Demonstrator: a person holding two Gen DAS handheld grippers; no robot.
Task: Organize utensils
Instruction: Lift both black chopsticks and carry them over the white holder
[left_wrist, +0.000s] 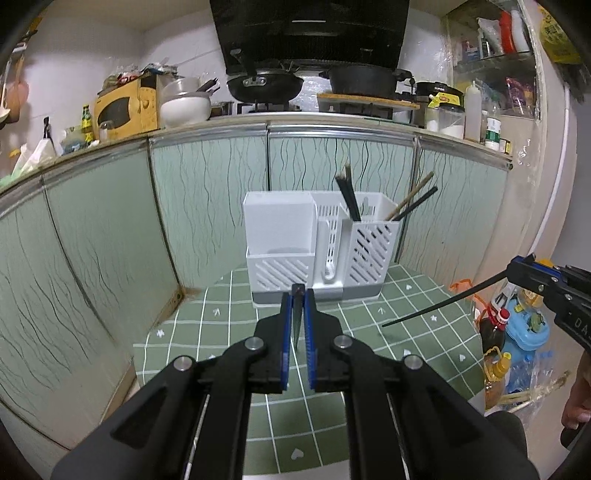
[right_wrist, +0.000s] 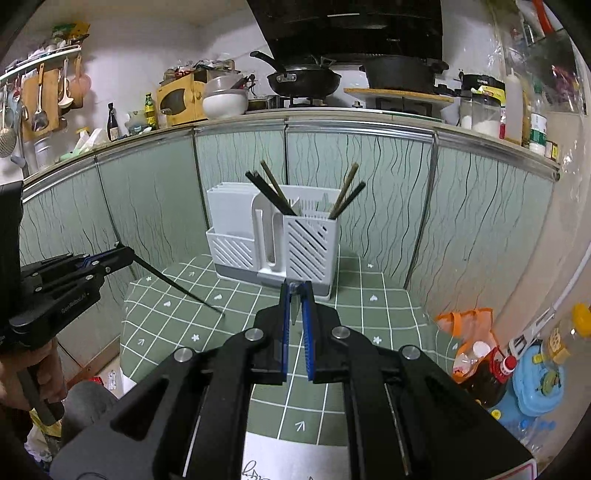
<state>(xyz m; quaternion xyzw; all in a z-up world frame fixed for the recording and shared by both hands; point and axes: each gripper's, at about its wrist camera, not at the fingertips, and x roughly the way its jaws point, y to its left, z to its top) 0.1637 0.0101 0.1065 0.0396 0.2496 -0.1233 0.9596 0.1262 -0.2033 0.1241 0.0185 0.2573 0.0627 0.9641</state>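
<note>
Behind everything, a run of pale green cabinet doors (left_wrist: 207, 192) under a cluttered kitchen counter (left_wrist: 332, 120), close at the rear and on the left. In front, a small bench (left_wrist: 388, 306) under a green checked cloth, rounded at the corners, dropping off on the right above bottles and a blue toy on the floor (right_wrist: 532, 384). At the bench's far edge, a white utensil rack (left_wrist: 280, 236): solid tall pocket on the left, narrow slot in the middle, slatted bin on the right, already holding four chopsticks (right_wrist: 273, 192) leaning outward in two pairs. Left tongs (left_wrist: 298, 295) pressed together on a dark chopstick (right_wrist: 177, 286), slanting down toward the cloth. Right tongs (right_wrist: 295, 291) likewise pinching a second black chopstick (left_wrist: 443, 304), angled down to the left, tip just above the cloth. Risks, by judgement: long free ends swinging into the rack wall or knocking the leaning chopsticks on approach; thin sticks pivoting in a narrow pinch and slipping; two sticks crossing if both head for one bin. Open room mostly above the rack and across the bare front of the cloth; little behind.
</note>
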